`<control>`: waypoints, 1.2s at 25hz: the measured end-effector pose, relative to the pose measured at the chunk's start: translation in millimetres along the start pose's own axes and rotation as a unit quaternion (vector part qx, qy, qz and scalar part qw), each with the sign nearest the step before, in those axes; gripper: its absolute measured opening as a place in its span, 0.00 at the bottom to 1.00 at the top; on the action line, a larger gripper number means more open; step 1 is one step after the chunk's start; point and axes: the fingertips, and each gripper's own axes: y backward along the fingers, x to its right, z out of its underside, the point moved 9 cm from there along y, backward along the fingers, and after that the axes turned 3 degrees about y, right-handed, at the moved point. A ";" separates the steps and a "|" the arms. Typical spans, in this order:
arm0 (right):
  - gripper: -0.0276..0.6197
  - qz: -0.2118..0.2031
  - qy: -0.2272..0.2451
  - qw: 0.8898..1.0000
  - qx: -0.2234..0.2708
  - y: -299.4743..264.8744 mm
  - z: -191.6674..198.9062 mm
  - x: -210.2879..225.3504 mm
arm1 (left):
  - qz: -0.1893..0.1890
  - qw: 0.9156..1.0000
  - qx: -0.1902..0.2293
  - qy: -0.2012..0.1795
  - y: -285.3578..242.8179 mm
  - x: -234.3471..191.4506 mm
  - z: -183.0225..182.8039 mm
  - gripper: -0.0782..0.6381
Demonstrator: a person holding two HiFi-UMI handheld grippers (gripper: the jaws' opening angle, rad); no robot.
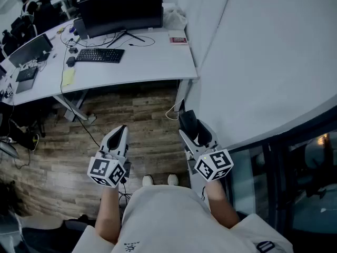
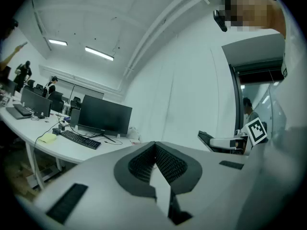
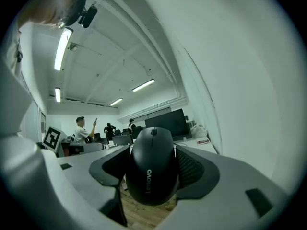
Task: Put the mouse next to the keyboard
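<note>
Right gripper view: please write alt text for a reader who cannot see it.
A black Lenovo mouse sits gripped between the jaws of the right gripper, filling the foreground. Behind it are a white desk with a dark monitor and several people standing in a bright office.

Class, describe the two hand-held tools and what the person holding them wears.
The left tool and right tool are pale grey wedges with black ribbed pads inside. Each carries a white cube printed with black square markers. The person wears a white top and white shoes.
</note>
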 end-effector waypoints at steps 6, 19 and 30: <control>0.52 -0.003 0.002 1.000 -0.001 -6.6 0.1 -10.9 | 0.002 1.000 -0.003 0.000 4.2 -7.9 -1.6 0.12; 0.52 0.009 0.003 1.000 0.002 -18.0 3.6 -34.5 | 0.020 1.000 0.006 0.003 13.5 -32.3 -7.5 0.12; 0.52 0.009 0.008 1.000 0.001 -44.7 9.1 -75.5 | 0.024 1.000 0.003 -0.004 38.5 -69.4 -9.0 0.12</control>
